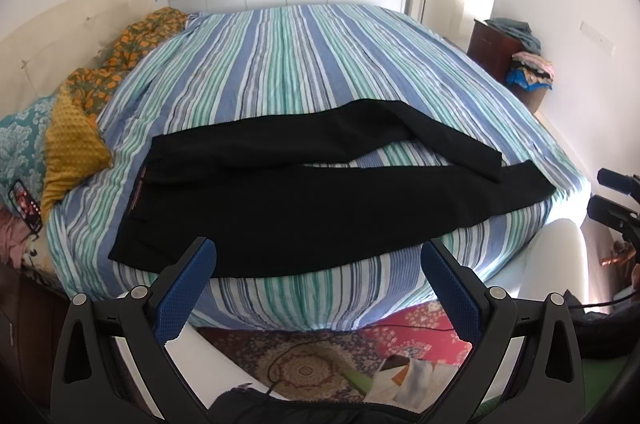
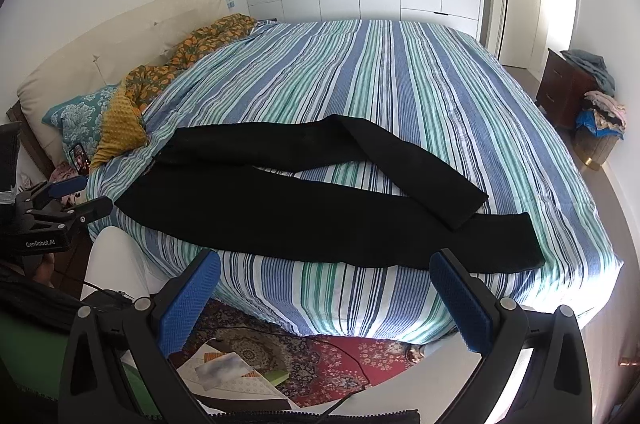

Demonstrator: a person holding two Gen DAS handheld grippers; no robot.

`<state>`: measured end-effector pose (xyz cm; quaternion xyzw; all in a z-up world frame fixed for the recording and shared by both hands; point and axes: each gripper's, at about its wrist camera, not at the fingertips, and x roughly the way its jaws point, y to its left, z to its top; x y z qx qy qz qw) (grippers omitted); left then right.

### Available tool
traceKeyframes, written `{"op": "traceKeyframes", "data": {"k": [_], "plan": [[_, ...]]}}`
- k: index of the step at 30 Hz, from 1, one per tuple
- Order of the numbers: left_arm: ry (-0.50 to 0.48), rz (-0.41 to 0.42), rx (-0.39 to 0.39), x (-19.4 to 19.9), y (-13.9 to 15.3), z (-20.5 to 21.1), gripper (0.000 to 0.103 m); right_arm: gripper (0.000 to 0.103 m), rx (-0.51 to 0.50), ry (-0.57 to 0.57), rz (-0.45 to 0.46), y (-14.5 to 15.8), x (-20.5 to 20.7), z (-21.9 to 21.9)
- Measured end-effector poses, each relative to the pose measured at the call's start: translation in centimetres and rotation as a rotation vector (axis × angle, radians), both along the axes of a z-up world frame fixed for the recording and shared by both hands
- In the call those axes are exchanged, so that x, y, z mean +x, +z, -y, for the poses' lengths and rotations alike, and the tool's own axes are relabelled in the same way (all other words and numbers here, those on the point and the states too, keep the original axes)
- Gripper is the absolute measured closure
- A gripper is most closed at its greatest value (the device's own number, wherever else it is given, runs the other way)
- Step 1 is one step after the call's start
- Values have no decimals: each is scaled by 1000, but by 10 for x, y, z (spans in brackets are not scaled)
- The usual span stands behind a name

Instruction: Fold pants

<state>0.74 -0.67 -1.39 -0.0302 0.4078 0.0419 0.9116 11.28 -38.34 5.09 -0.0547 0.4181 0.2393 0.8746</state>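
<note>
Here, left gripper (image 1: 318, 286): jaws spread wide, nothing held, kept off the bed's near edge, short of the pants.
Right gripper (image 2: 324, 298): likewise wide open and empty, apart from the cloth.
Pants (image 1: 304, 192): black, laid across the near part of the bed, waistband toward the pillows; far leg bent so its cuff is crossed over the near leg.
Bed (image 1: 304, 64): covered by a striped sheet.
Pillows (image 1: 72, 140): piled at the headboard.
Rug (image 1: 304, 364): seen on the floor below.
</note>
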Motion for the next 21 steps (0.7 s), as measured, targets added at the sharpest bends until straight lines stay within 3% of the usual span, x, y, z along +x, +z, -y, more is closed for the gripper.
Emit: {"op": "traceKeyframes", "data": {"k": [21], "plan": [[-13, 6, 5, 2, -3, 1, 1, 0, 44, 29, 2, -1, -5, -5]]}}
